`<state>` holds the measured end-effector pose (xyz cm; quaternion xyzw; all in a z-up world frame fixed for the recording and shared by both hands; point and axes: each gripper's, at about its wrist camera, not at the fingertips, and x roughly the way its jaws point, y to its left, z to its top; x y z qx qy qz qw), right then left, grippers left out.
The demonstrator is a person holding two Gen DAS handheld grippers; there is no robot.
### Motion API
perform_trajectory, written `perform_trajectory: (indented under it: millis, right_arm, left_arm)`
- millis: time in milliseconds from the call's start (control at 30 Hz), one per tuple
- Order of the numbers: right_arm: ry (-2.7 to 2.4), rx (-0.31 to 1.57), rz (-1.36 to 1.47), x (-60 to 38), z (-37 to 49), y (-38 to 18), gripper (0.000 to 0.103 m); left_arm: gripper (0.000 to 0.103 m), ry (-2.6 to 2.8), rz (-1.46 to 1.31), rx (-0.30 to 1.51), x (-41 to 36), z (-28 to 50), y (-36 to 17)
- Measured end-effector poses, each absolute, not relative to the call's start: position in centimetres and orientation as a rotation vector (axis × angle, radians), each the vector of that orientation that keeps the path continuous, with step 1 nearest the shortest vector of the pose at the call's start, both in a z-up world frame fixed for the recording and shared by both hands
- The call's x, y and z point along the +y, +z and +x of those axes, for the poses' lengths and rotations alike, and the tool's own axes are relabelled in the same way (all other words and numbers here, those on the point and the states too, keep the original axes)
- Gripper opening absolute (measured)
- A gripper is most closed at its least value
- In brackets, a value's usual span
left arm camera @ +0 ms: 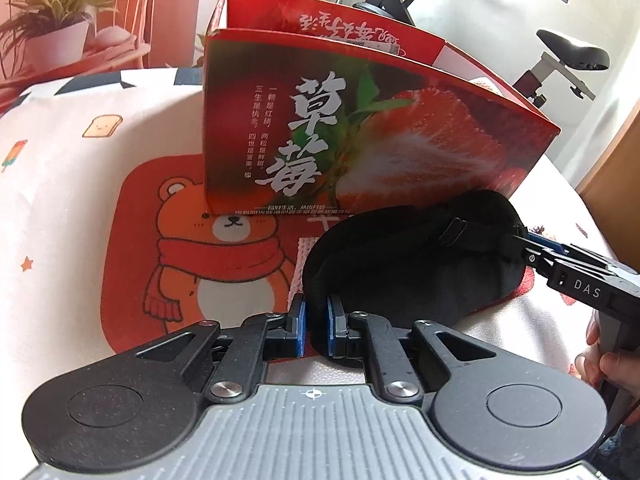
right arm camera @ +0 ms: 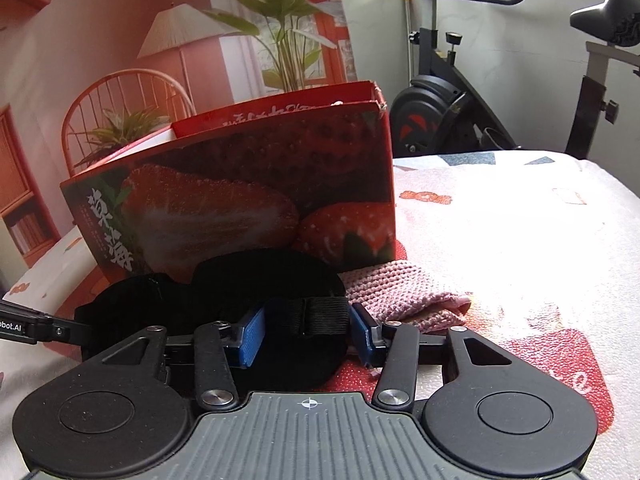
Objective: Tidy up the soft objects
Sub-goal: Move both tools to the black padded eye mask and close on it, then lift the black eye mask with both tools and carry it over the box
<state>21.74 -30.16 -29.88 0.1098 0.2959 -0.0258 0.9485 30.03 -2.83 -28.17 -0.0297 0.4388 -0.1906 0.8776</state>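
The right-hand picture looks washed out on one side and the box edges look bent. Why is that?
Right wrist view: strong daylight overexposes the tablecloth, wiping out its print, while the black eye mask loses detail in shadow. Left wrist view: light is more even, but the fisheye lens bows the strawberry box, and the plant looks soft.

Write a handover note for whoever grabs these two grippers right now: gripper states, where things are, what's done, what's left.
Left gripper: shut on one end of the black eye mask.
Right gripper: fingers on either side of the mask's other end, over the strap; seemingly shut on it.
Mask is held in front of the open strawberry box, above the printed cloth.
Pink knitted cloth lies by the box's corner.
Done: mask picked up at both ends.
Left: probably place the mask and knit in the box.
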Motion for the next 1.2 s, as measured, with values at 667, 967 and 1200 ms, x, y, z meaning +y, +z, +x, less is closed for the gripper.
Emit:
perform_trajectory:
  millis: [667, 967, 1200]
  right_arm:
    - [0.013, 0.518, 0.232, -28.9, 19.0, -24.0, 0.008]
    - [0.069, 0.372, 0.185, -27.8, 18.5, -17.4, 0.008]
    - [0.051, 0.325, 0.197, -28.4, 21.6, -13.6, 0.007]
  left_arm:
    - [0.009, -0.437, -0.062, 0.748, -2.3, 26.5, -22.9]
    - [0.009, -0.433, -0.123, 0.567, -0.4, 25.8, -17.0]
    - [0.009, -0.407, -0.12, 0.491, -1.2, 28.8, -13.5]
